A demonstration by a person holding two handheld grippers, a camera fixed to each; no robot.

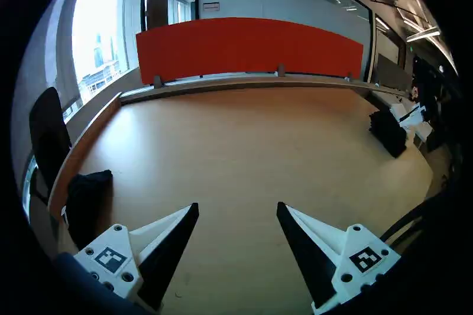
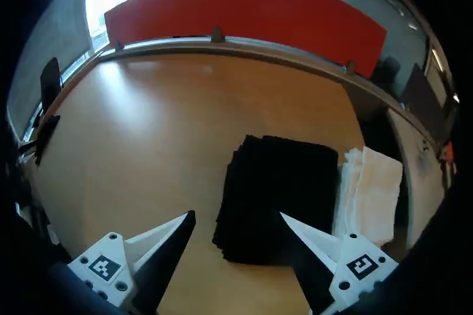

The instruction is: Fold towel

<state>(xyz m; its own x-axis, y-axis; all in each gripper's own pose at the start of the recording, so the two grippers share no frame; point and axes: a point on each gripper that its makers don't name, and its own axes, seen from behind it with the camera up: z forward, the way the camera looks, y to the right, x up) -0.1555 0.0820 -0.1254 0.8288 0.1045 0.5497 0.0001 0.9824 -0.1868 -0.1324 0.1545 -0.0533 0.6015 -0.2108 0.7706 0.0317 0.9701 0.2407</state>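
Observation:
A stack of folded black towels (image 2: 278, 194) lies on the wooden table (image 2: 154, 137), with a stack of folded white towels (image 2: 369, 194) right beside it. My right gripper (image 2: 236, 223) hovers open just above the near left part of the black stack, nothing between its fingers. In the left gripper view, my left gripper (image 1: 236, 214) stands open over bare table (image 1: 236, 143). The black stack (image 1: 388, 130) and the white stack (image 1: 411, 115) show far off at the right edge. A dark cloth bundle (image 1: 86, 197) sits at the table's left edge.
A red divider panel (image 1: 248, 46) runs along the far side of the table. A black chair (image 1: 47, 132) stands off the left edge, by the windows (image 1: 97, 37). Another desk (image 2: 417, 161) lies to the right of the towel stacks.

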